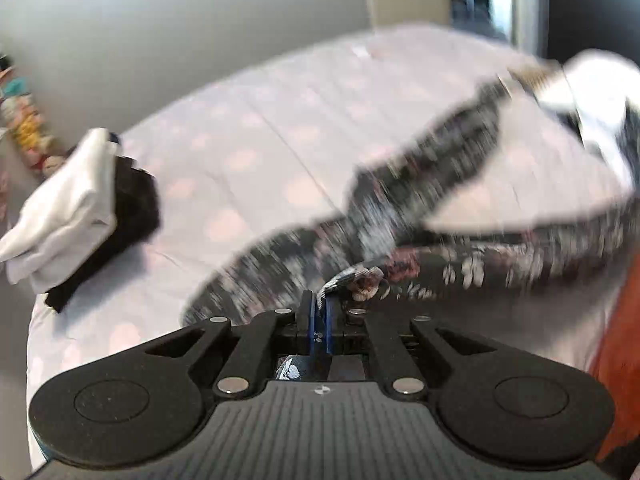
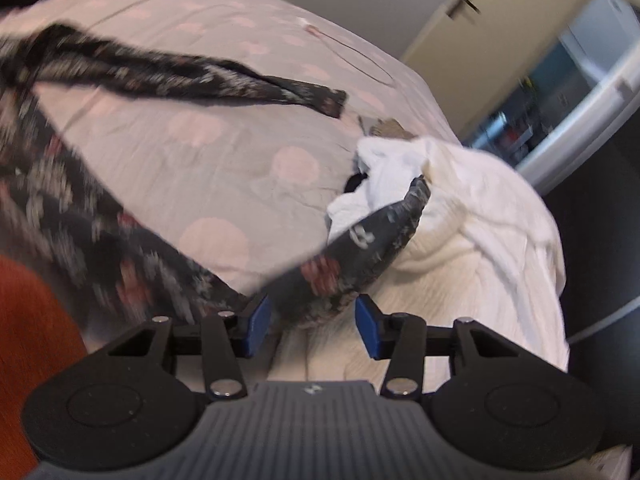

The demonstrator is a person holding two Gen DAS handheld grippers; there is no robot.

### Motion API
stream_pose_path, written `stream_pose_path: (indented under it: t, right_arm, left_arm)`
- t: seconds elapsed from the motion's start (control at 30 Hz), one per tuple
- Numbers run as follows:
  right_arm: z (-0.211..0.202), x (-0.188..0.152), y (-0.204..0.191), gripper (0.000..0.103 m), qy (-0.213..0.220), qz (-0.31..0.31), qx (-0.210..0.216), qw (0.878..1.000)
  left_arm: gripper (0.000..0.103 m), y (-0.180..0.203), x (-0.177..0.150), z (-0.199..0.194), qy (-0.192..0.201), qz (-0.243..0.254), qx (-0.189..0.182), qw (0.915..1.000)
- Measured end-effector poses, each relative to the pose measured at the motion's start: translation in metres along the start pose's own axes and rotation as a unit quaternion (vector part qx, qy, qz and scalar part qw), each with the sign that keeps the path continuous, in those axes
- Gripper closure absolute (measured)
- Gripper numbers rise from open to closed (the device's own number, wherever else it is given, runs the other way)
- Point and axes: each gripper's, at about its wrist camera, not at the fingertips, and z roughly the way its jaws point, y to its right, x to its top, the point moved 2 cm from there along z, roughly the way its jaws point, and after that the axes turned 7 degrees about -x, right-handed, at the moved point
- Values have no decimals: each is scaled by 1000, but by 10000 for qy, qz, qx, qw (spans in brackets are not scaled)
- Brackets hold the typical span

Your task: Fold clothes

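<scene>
A dark floral garment hangs stretched and motion-blurred above the bed. My left gripper is shut on an edge of it, with cloth pinched between the blue pads. In the right wrist view the same floral garment drapes across and between my right gripper's spread blue pads. Its jaws stand wide apart, and a long strip of the garment trails off to the upper left.
The bed has a grey cover with pink dots. A folded white and black stack lies at its left edge. A heap of white clothes lies on the right. An orange cloth is at the near side. A wardrobe door stands behind.
</scene>
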Motion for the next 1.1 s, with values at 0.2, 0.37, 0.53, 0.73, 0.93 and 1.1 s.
stream_pose_path:
  t: [0.2,0.37,0.53,0.73,0.93,1.1]
  right_arm:
    - [-5,-15,-17,54,543,-1150,195,9917]
    - [10,-12,-37,54,649,-1818,341,9806]
    - [28,5,-58,54,824,-2371,632,9659]
    - [57,46,-77,54,1042,-2675,779,9547]
    - [115,89,-94,57,827,-2999,936,9457]
    - [160,111,-98,53,530,-3141,1310,9388]
  left_arm:
    - [98,-35,32,-8,390,-399,504,9972]
    - [98,-61,31,2,237,-630,816,9944]
    - [98,-75,20,8,0,-815,953,9921]
    - [98,-75,15,24,-251,-621,1071,9920]
    - [97,-85,7,46,-553,-696,1091,9900]
    - [97,-92,-2,64,-779,-802,1071,9879]
